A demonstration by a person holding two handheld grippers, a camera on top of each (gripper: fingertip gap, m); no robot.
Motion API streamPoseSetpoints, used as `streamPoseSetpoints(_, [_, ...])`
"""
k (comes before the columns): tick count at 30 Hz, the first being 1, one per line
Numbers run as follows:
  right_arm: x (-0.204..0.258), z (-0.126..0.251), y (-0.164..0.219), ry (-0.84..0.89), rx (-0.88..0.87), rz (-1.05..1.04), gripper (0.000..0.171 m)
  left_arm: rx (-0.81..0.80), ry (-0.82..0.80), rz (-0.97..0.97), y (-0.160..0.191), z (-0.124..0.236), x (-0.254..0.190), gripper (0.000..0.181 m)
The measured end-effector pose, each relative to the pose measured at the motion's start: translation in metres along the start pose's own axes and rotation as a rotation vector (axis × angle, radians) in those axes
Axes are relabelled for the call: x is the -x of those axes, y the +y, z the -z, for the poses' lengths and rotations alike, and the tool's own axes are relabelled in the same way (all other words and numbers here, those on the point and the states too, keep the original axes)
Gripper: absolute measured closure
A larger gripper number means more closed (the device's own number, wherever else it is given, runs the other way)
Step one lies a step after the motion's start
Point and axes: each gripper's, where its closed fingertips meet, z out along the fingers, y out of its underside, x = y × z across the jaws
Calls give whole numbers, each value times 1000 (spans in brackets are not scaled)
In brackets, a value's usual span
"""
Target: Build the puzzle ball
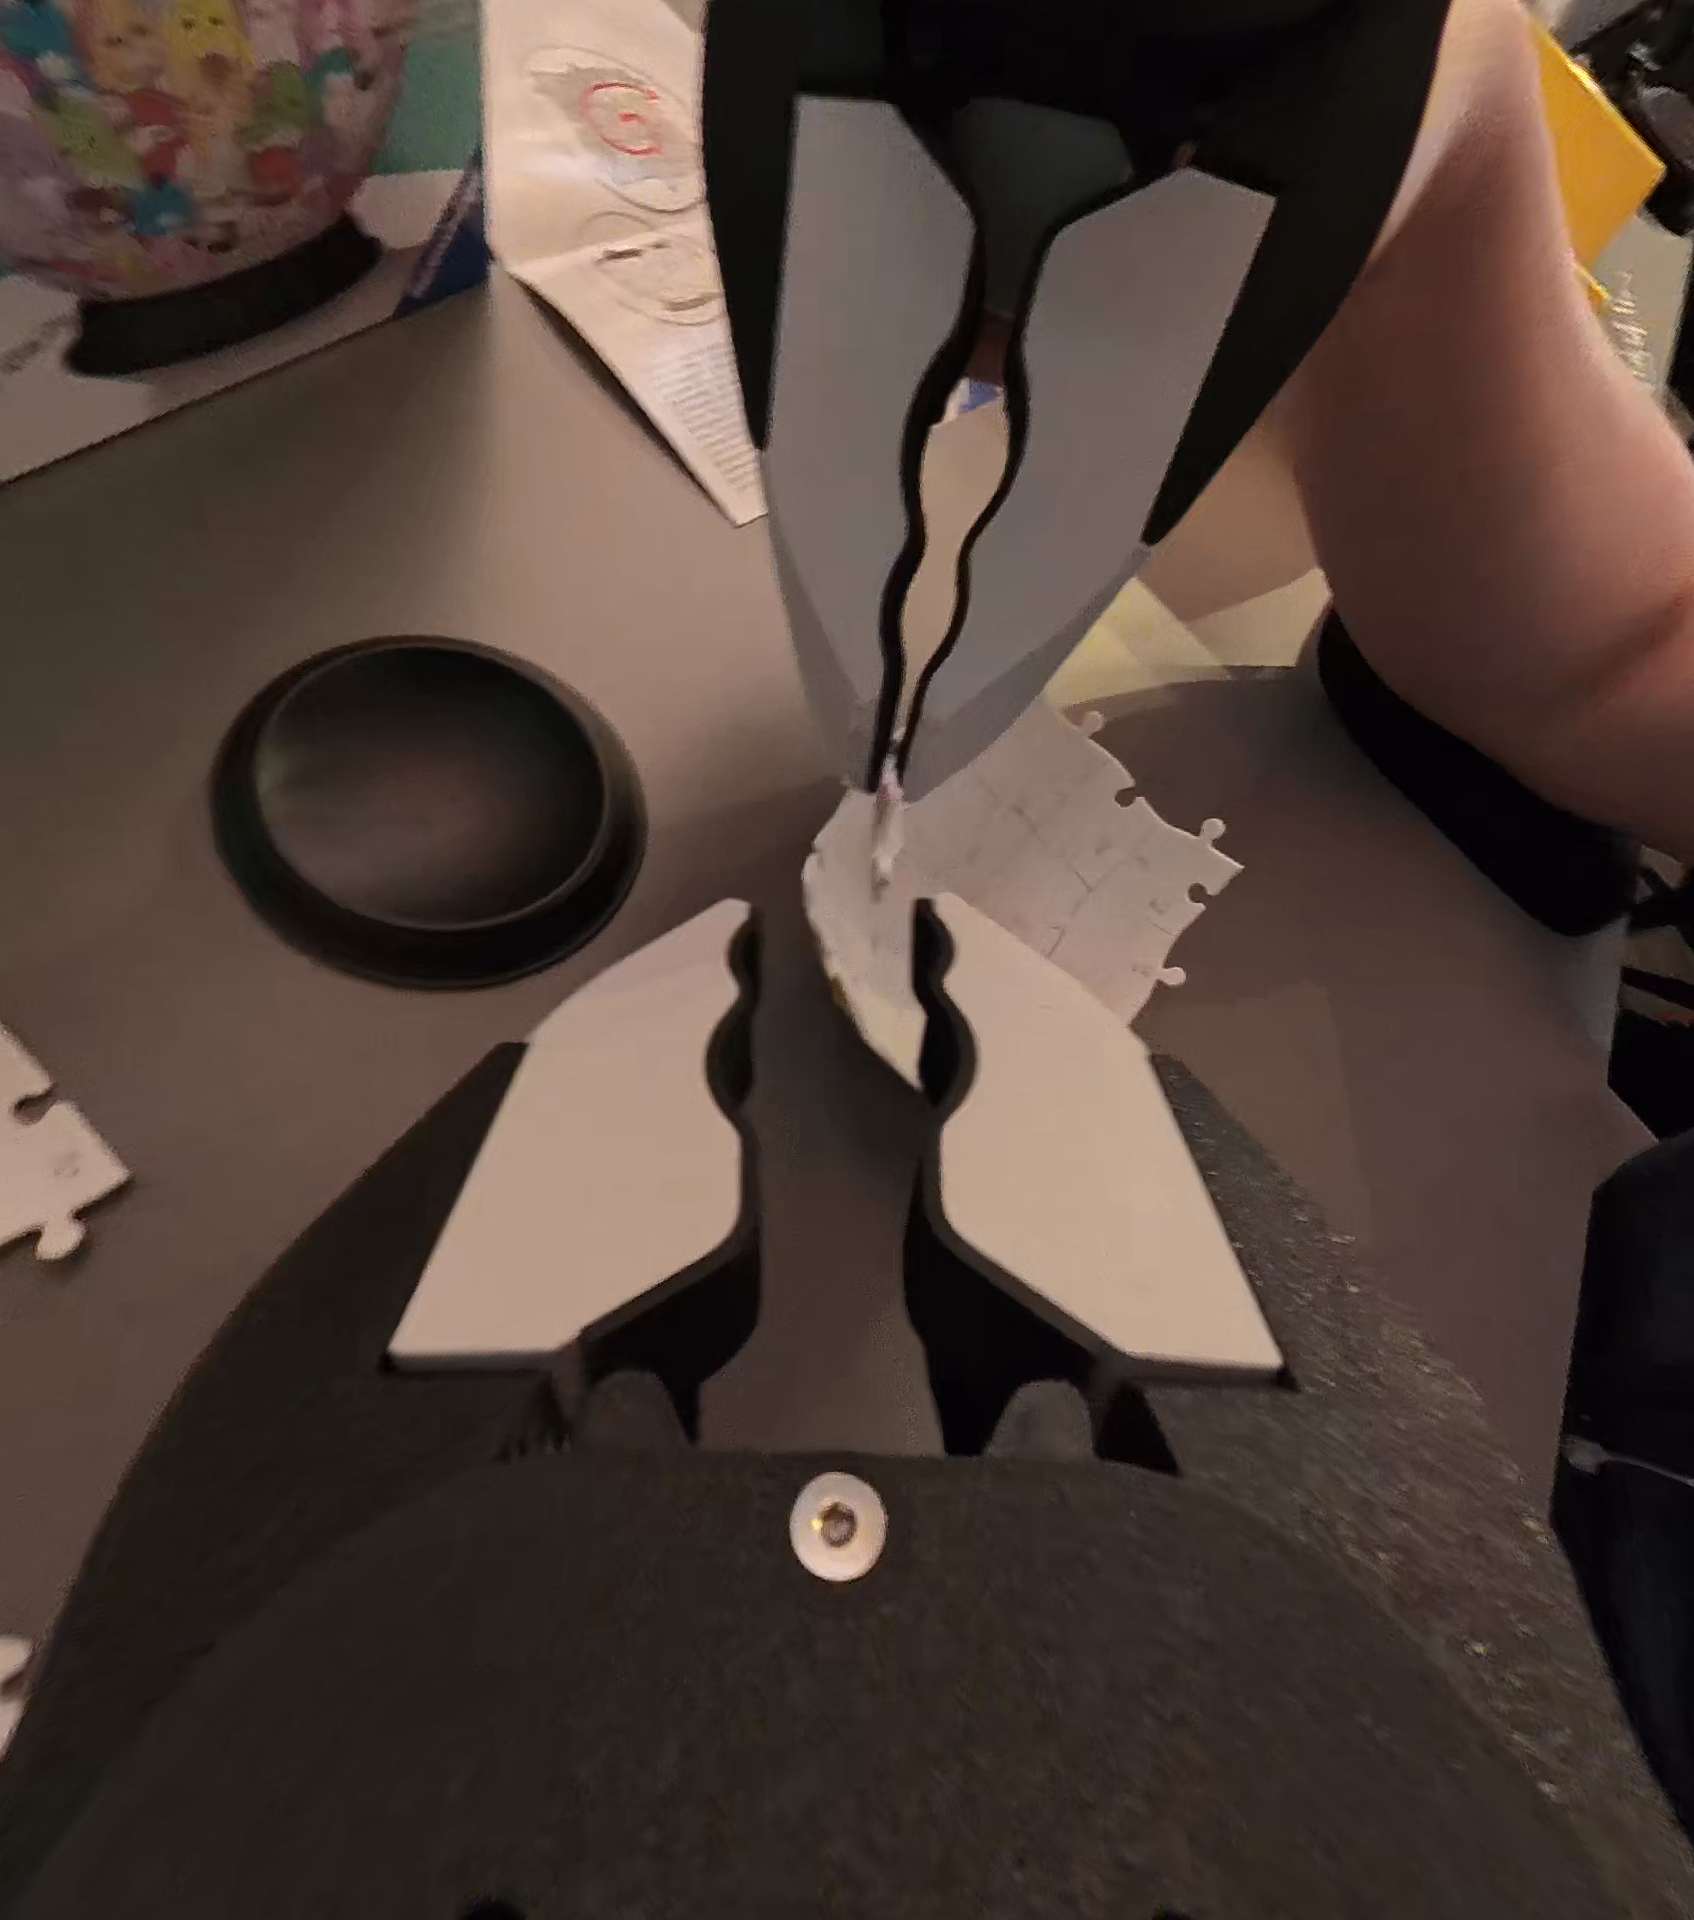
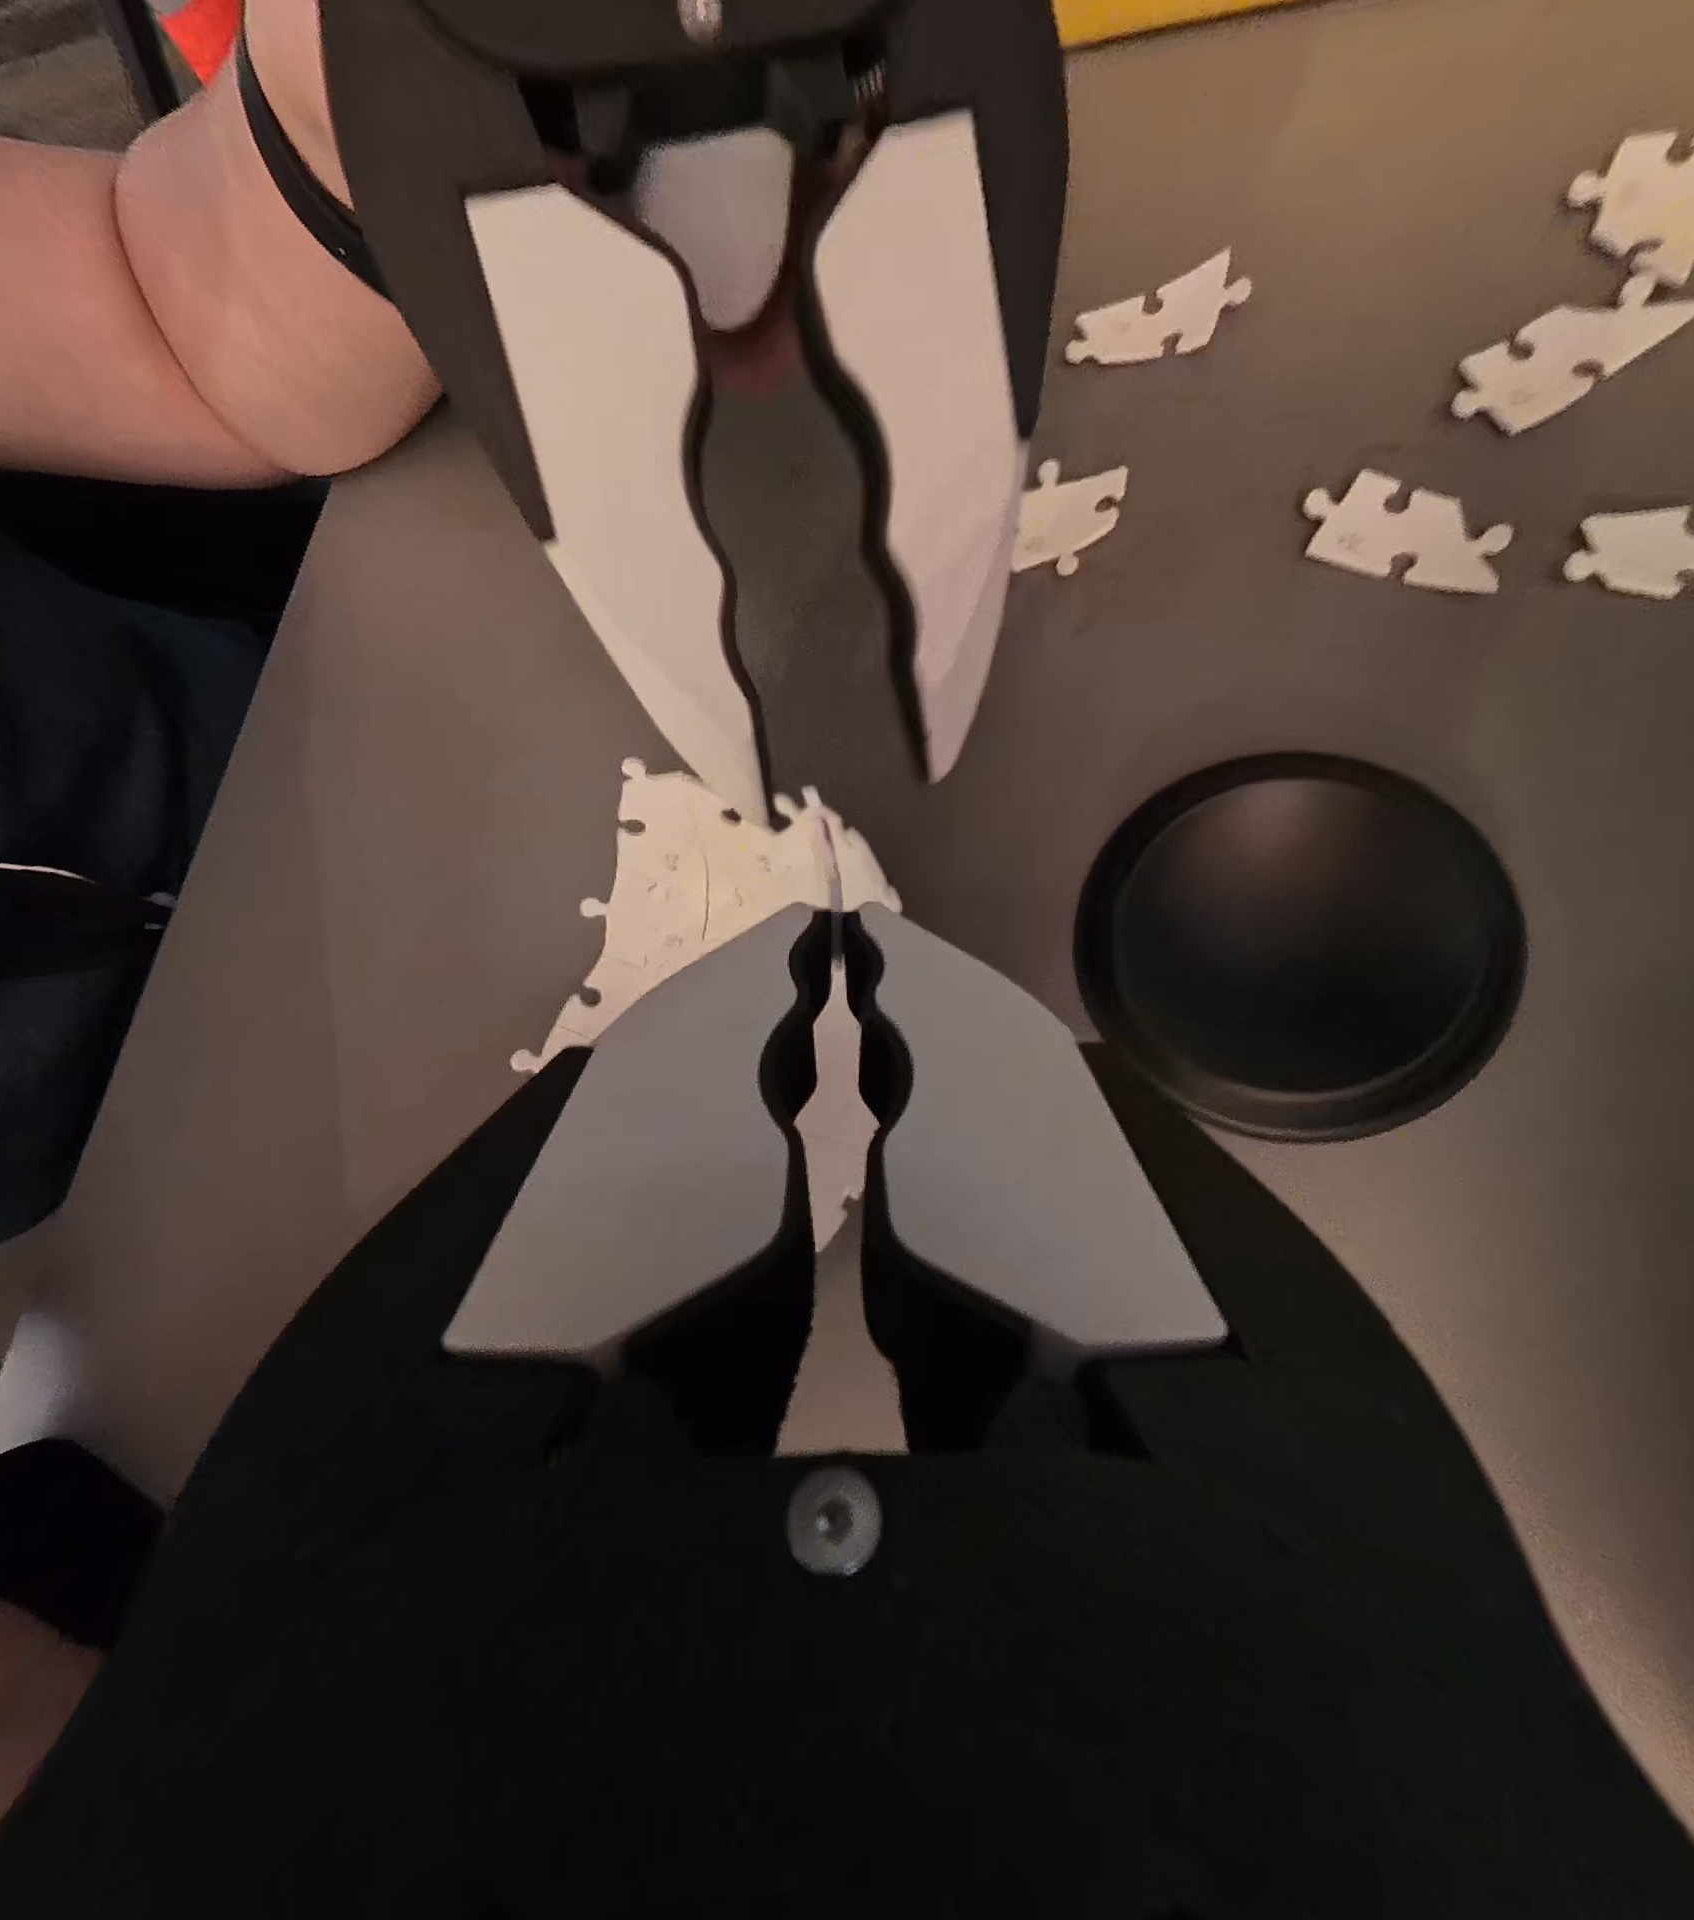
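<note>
My right tool [image 2: 838, 920] clamps the curved puzzle section [image 2: 708, 883]; left tool [image 1: 838, 935] is apart, and should steady its edge gently.

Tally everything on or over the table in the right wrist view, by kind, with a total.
Grippers: 2, the left gripper and the right gripper
Joined puzzle section: 1
Black ring stand: 1
Loose white puzzle bits, single or joined, one cut by the frame edge: 7
Total: 11
</note>
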Motion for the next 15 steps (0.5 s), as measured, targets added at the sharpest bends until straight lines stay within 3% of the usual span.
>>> streamPoseSetpoints(2, [-2, 0, 3, -24, -17, -7, 168, 19, -39, 34, 8, 4, 6, 133])
streamPoseSetpoints(4, [-4, 2, 2, -45, -53, 1, 168, 44, -48, 55, 14, 0, 9, 129])
streamPoseSetpoints(10, [-10, 16, 1, -53, -119, -29, 168, 135, 59, 102, 29, -23, 1, 148])
streamPoseSetpoints(13, [-11, 18, 4, -55, -116, -50, 168, 179, 95, 93, 37, -30, -3, 171])
streamPoseSetpoints(15, [-8, 17, 5, -68, -104, -49, 168, 191, 121, 114, 40, -34, -6, 174])
